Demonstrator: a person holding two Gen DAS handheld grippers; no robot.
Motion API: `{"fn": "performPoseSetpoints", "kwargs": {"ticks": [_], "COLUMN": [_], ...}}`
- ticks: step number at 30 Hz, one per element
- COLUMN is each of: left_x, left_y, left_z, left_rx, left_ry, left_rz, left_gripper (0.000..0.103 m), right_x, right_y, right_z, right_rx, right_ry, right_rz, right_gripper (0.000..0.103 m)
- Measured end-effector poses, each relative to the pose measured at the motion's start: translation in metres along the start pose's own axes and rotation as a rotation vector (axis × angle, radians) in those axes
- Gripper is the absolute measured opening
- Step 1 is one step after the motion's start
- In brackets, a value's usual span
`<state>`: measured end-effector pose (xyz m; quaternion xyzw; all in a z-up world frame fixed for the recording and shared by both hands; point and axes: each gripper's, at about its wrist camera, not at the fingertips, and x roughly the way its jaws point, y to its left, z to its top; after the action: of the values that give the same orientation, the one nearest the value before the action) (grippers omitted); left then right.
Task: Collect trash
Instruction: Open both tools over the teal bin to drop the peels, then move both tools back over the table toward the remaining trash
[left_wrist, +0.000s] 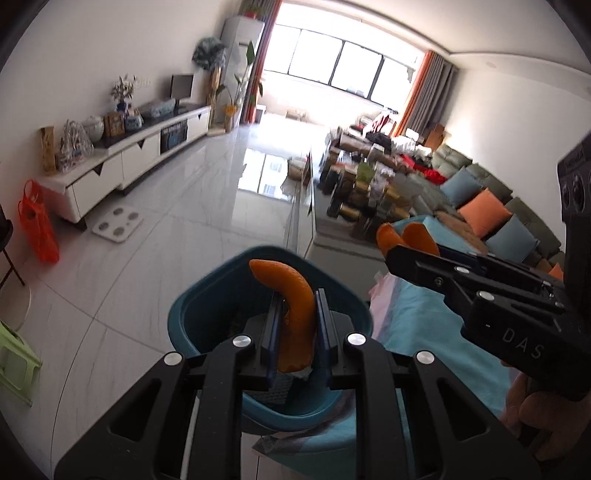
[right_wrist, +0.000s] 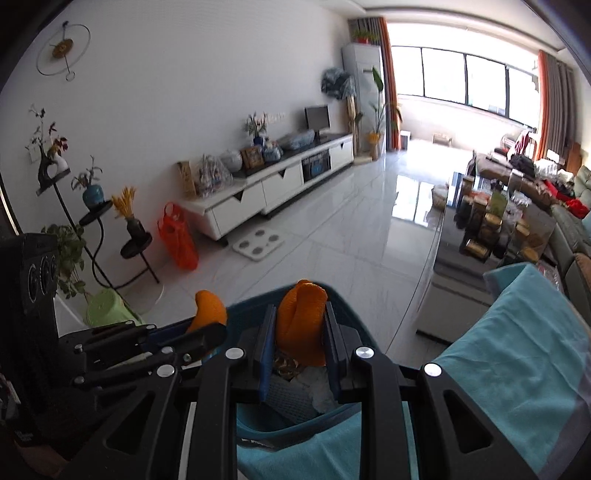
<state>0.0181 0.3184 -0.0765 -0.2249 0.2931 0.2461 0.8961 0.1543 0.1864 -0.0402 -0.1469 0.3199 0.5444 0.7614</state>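
Below both pairs of fingers sits a teal bin (left_wrist: 192, 317) on white tile floor (left_wrist: 177, 221); left gripper (left_wrist: 295, 314) and right gripper (right_wrist: 300, 325) each pinch orange peel (left_wrist: 291, 295), beside a teal cloth (right_wrist: 517, 350).

Orange peel (left_wrist: 295, 314) dimpled and matt, bin (left_wrist: 199, 314) smooth teal plastic at lower centre, grippers (right_wrist: 299, 347) matt black plastic with shiny metal pins, floor (left_wrist: 177, 229) glossy pale tile, towel (right_wrist: 517, 350) soft teal cloth

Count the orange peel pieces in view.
2: one peel clamped in the left gripper, one peel in the right gripper, both above the teal bin. More may lie hidden inside.
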Motion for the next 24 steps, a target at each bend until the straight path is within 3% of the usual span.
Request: {"fn": "performPoseSetpoints", "kwargs": {"ticks": [6, 11, 14, 17, 24], "left_x": [0.057, 0.077, 0.081, 0.081, 0.076], "left_y": [0.01, 0.005, -0.002, -0.008, -0.016], "left_z": [-0.016, -0.021, -0.021, -0.019, -0.016], "left_rx": [-0.033, -0.018, -0.004, 0.01, 0.019], "left_ry": [0.1, 0.124, 0.122, 0.118, 0.11], "left_rz": [0.033, 0.053, 0.066, 0.079, 0.105], "left_gripper": [0.018, 0.019, 0.02, 0.023, 0.045], "right_x": [0.051, 0.074, 0.082, 0.079, 0.062], "right_y": [-0.005, -0.007, -0.009, -0.011, -0.021], "right_z": [-0.004, -0.006, -0.007, -0.009, -0.008], "right_rx": [0.03, 0.054, 0.062, 0.071, 0.091], "right_ry": [0.127, 0.186, 0.223, 0.214, 0.156], "right_rz": [0.01, 0.0, 0.004, -0.003, -0.016], "right_gripper": [0.022, 0.022, 0.032, 0.037, 0.042]}}
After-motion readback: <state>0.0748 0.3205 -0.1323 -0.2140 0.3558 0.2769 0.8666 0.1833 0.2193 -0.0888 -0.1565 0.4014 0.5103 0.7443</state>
